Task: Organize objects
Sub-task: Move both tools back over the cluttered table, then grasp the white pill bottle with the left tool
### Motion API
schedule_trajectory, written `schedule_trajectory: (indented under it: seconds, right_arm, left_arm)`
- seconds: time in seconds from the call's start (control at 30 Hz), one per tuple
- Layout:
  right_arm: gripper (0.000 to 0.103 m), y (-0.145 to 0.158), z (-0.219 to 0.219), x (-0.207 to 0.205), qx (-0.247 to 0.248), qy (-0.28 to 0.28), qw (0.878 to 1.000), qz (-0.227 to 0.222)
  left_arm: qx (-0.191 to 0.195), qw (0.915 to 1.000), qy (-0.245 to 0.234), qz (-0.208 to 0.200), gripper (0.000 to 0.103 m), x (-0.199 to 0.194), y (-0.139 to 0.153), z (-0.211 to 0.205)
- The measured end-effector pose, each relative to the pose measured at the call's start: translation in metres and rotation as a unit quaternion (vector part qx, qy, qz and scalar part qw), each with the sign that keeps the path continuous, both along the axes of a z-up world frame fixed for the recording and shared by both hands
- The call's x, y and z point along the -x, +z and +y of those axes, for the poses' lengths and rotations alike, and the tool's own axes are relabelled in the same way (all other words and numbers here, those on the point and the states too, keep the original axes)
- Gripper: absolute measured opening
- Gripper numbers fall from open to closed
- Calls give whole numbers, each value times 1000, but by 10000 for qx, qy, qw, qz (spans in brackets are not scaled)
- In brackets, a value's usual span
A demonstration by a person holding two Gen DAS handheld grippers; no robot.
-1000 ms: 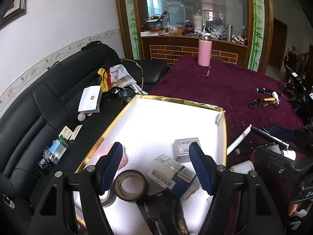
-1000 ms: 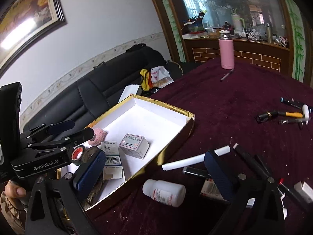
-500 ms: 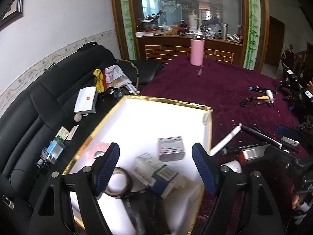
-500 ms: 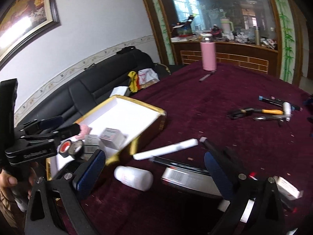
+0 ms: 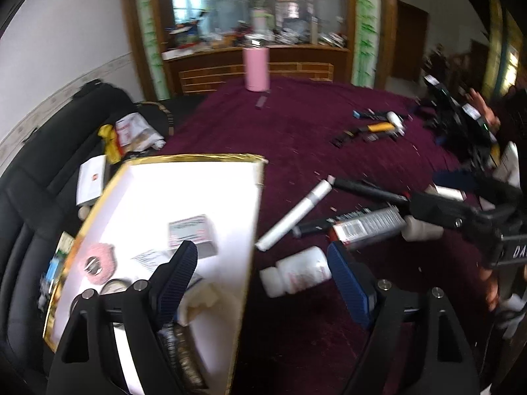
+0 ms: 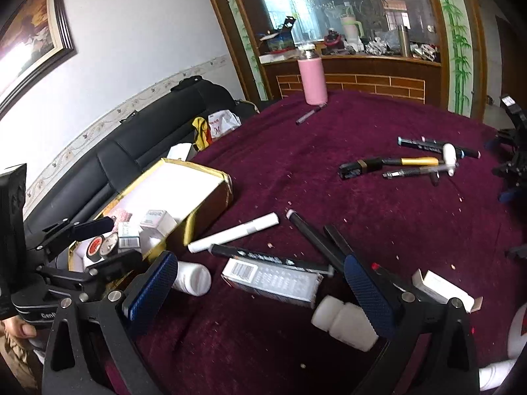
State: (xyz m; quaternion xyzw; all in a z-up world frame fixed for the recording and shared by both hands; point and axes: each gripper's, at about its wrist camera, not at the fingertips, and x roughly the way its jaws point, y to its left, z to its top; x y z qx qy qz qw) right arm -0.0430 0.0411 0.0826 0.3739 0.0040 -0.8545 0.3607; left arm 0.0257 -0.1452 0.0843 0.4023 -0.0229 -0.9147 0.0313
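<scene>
Deep maroon velvety tablecloth (image 6: 329, 151), plain, flecked with pale crumbs. Shallow rectangular cardboard box (image 5: 197, 158): gold foil rim, white interior. Round fluffy pink puff (image 5: 98, 263) inside box. Tall cylindrical pink bottle (image 6: 312, 80), silver cap. Long white paper-wrapped tube (image 6: 234, 233). White plastic pill bottle (image 5: 296, 275), reddish label print. Flat white-and-grey carton with black barcode (image 6: 273, 279). Slim pen with yellow barrel (image 6: 418, 160), black cap. Gripper finger pads (image 6: 151, 289) dark blue, cross-hatched texture; frames black. Black leather sofa (image 6: 131, 151). White wall (image 6: 131, 49), floral border strip.
</scene>
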Motion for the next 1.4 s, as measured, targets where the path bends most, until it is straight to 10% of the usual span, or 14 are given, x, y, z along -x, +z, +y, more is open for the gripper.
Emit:
schedule_trajectory:
  seconds: [1.4]
  right_arm:
    - [103, -9, 22, 21, -35, -330, 9990, -306]
  left_arm:
    - [547, 9880, -860, -1162, 78, 49, -70, 43]
